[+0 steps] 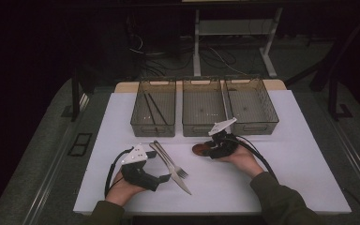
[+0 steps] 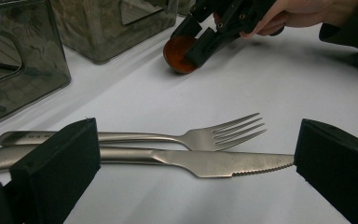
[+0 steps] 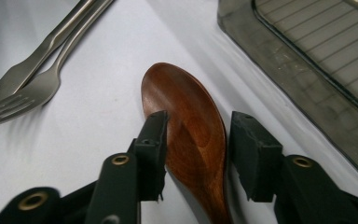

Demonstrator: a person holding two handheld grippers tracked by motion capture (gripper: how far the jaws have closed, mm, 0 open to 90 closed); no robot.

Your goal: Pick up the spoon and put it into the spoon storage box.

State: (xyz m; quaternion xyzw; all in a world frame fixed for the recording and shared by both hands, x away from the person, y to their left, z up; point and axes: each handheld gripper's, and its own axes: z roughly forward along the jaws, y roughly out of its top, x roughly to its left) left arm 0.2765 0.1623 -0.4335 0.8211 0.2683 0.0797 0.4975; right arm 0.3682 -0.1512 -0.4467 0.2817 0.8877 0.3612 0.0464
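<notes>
We find the right gripper [image 1: 214, 149] lowered over a wooden spoon [image 3: 186, 121] that lies on the white worktop [image 1: 286, 164]. Its jaws straddle the spoon's bowl, one on each side; the left jaw meets the bowl's edge, while a narrow gap shows at the right jaw, so we cannot confirm a firm grip. The spoon's tip points away from the jaws, and its handle runs back beneath the gripper body.

Just beyond the right jaws stands a row of three smoked plastic bins [image 1: 204, 112], the nearest wall close beside the spoon. The leftmost bin holds a pair of dark chopsticks [image 1: 151, 108].

The left gripper [image 1: 165, 178] rests low on the worktop with its jaws wide apart and holding nothing. A steel fork [image 2: 200, 136] and a steel knife [image 2: 205, 162] lie side by side directly ahead of these jaws, crosswise to them, touching along their handles. The knife lies nearer the jaws, the fork just behind it.
</notes>
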